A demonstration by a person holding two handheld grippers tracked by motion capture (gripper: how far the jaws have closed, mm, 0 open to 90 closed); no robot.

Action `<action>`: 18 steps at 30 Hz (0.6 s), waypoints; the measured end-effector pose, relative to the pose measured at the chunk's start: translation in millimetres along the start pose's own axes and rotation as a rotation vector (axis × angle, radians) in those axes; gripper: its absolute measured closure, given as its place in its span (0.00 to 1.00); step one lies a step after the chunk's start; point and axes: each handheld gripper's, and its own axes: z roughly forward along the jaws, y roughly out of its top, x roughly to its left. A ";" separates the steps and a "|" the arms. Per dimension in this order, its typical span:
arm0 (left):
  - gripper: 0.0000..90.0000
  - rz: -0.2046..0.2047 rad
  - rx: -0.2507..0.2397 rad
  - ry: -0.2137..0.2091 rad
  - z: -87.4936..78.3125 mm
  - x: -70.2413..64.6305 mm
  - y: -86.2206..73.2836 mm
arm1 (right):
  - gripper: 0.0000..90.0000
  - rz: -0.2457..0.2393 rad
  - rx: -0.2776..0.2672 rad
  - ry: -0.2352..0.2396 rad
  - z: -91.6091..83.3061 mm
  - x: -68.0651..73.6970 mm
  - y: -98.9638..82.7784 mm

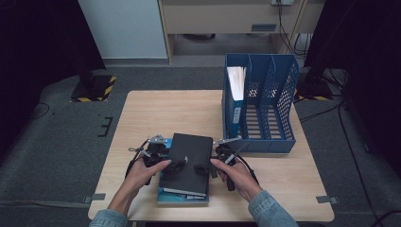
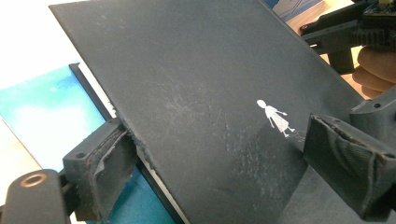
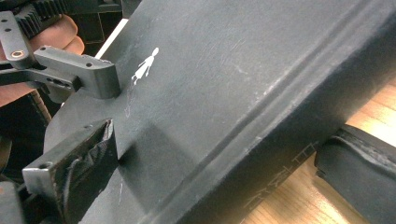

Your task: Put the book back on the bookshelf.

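On the near half of a light wooden table (image 1: 142, 109) lies a black book (image 1: 189, 163), resting on a teal book (image 1: 182, 197); the left gripper (image 1: 163, 158) pinches the black book's left edge, one pad on the cover, one beneath; the right gripper (image 1: 213, 163) clamps its spine side likewise. At the table's far right stands a blue file rack (image 1: 274, 99) holding a blue binder (image 1: 235, 94) in its left compartment. Grey carpet (image 1: 56, 142) surrounds the table; dark stands (image 1: 92, 87) with striped bases flank it; a pale wall panel (image 1: 125, 28) lies beyond.
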 end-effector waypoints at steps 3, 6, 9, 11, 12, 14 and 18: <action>0.16 -0.009 -0.009 0.007 -3.4 1.1 0.6 | 0.01 -0.003 0.008 -0.007 -0.6 1.1 1.2; 0.23 -0.010 -0.019 0.016 -7.9 0.5 2.1 | 0.03 0.010 0.016 -0.018 -2.8 3.8 2.6; 0.27 0.006 -0.019 0.025 -13.7 -2.0 6.1 | 0.07 -0.004 0.004 -0.023 -7.8 5.6 4.4; 0.30 0.013 -0.019 0.028 -17.3 -3.7 8.7 | 0.09 -0.026 -0.001 -0.032 -11.7 9.3 6.0; 0.32 0.016 -0.019 0.030 -18.8 -4.0 9.5 | 0.10 -0.033 0.001 -0.041 -13.8 11.7 7.0; 0.34 0.025 -0.021 0.030 -22.4 -4.9 11.1 | 0.11 -0.047 -0.001 -0.052 -16.3 14.9 8.2; 0.40 0.045 -0.022 0.038 -29.5 -6.4 16.6 | 0.14 -0.071 -0.005 -0.078 -21.3 22.3 11.7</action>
